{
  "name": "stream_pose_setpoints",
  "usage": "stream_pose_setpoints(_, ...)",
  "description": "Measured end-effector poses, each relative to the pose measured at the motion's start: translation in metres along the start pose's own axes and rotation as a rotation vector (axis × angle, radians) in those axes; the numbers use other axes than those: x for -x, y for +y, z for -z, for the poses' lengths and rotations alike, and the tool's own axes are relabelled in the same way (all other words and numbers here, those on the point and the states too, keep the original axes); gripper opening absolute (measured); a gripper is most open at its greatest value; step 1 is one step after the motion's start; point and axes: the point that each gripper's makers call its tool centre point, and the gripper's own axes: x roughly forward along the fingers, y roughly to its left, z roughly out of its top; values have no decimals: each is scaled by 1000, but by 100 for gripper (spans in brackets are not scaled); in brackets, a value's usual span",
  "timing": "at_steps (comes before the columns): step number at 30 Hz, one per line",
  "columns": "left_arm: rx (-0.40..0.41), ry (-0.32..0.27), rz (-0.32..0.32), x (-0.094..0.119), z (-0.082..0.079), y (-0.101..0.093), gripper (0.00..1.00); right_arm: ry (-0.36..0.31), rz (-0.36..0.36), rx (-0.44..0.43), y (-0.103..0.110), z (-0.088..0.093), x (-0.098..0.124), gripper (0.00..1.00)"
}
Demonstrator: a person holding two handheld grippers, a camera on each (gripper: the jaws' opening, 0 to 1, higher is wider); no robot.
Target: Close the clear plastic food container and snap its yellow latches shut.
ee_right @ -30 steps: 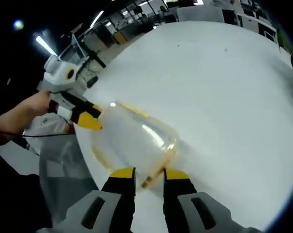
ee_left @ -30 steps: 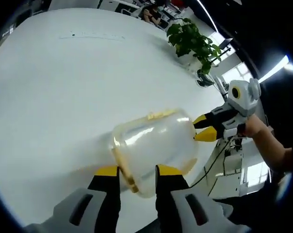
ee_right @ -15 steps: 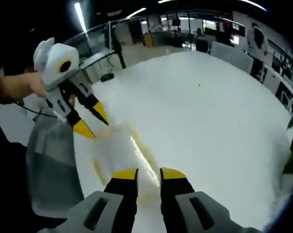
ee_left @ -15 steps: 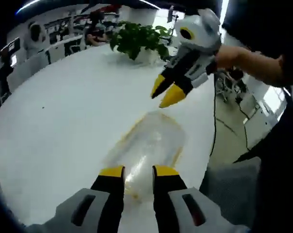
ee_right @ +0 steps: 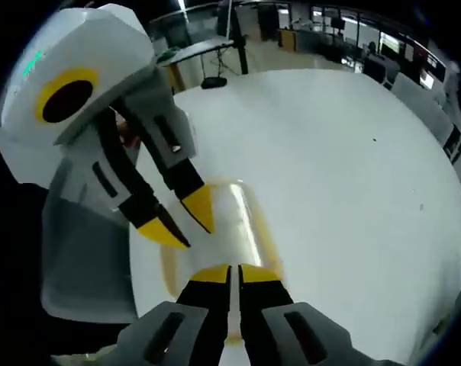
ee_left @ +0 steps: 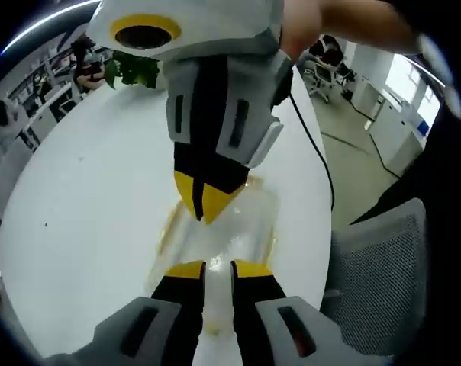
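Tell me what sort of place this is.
Probably an open-plan office. A large white table holds the clear container, with a potted plant at its far edge, a grey mesh chair beside it, and desks beyond.

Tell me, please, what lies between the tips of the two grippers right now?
The clear container lies between them: in the left gripper view the right gripper points down over it, opposite the left gripper at its near end.

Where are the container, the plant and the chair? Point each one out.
container (ee_left: 249,221), left gripper view, on its clear top.
plant (ee_left: 135,70), left gripper view, on its leaves.
chair (ee_left: 383,274), left gripper view, on its mesh back.
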Motion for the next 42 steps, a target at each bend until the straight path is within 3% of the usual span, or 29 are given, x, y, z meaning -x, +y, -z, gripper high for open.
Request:
stream_pose_setpoints(10,-30,33,26,-8,1,-12,11,-37,41,-20,-15,-10,4,2)
stream_pose_setpoints(20,-41,75,58,-12,7,-18,9,-14,37,-14,-22,-10,-2,2)
stream_pose_setpoints(25,-57,80,58,-11,7,-26,15,5,34,-10,-28,-8,-6,4)
stream_pose_setpoints(29,-76,91,70,-14,10,-35,30,7,34,2,-32,-11,-6,9)
stream_pose_setpoints(42,-189,119,-19,-18,9,-35,32,95,-139,-6,-22,-13,-18,16)
